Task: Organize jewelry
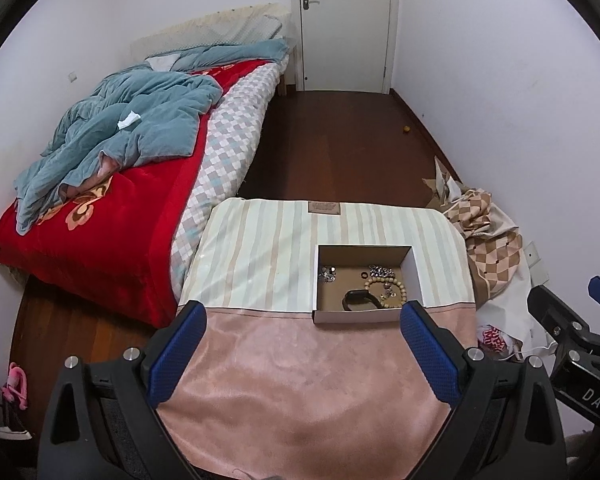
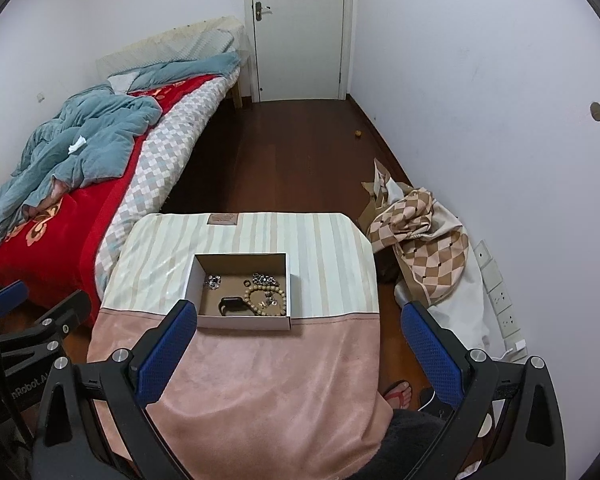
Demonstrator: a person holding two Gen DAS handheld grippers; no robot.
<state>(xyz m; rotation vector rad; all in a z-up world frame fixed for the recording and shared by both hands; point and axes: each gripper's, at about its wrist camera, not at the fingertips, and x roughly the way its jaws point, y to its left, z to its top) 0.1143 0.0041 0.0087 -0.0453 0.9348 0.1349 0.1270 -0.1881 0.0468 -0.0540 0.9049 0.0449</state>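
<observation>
A shallow cardboard box (image 1: 416,276) (image 2: 244,323) with white outer walls sits on a small table covered in striped and pink cloth (image 1: 260,248) (image 2: 324,256). Inside lie a wooden bead bracelet (image 1: 396,285) (image 2: 256,306), a black band (image 1: 358,299) (image 2: 230,303), a small dark ring (image 1: 365,275) (image 2: 246,282) and two silver metal clusters (image 1: 327,274) (image 2: 265,279). My left gripper (image 1: 304,320) is open and empty, held above the pink cloth just before the box. My right gripper (image 2: 298,318) is open and empty, at the box's near right side.
A bed (image 1: 112,216) with a red blanket and blue quilt stands left of the table. A pile of checkered cloth (image 2: 424,240) lies on the wooden floor at the right wall. A white door (image 2: 300,28) is at the far end. A foot in a red sandal (image 2: 400,394) is below the table edge.
</observation>
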